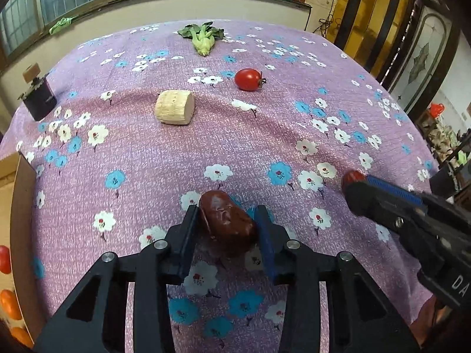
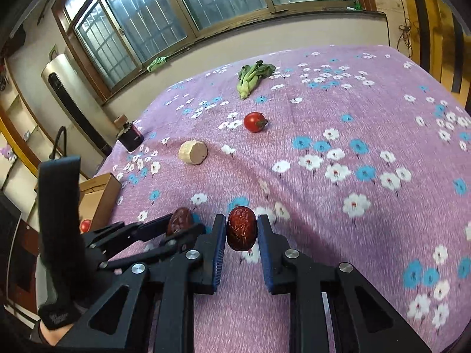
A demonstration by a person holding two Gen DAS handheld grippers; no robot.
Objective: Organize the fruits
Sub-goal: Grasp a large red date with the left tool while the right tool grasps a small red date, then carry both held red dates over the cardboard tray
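- Left tool (image 1: 228,223): both pads pinch a red jujube (image 1: 226,225) at bottom centre of the left wrist view. The fruit sits skewed between the pads, one end pointing toward the upper left. It appears to be at or just above the cloth.
- Right tool (image 2: 242,229): pressed together on a second red jujube (image 2: 242,229), held upright between the pads at lower centre of the right wrist view.
- Surface: the desk (image 1: 294,111) carries a purple flowered cloth. A cherry tomato (image 1: 248,79), a pale cut root piece (image 1: 175,106) and a bok choy (image 1: 201,37) lie well apart toward the top of the frame.
- Destination: a cardboard box (image 1: 22,214) stands at the left edge, with small red and orange fruits visible inside.
- Procedure, as a judgement: keep pad pressure steady, since wrinkled jujube skin is smooth and a skewed grip may slip.
- Lift each fruit clear of the cloth before travelling, so folds do not snag.
- Move the tools one after the other toward the box; they stand near each other and could collide.
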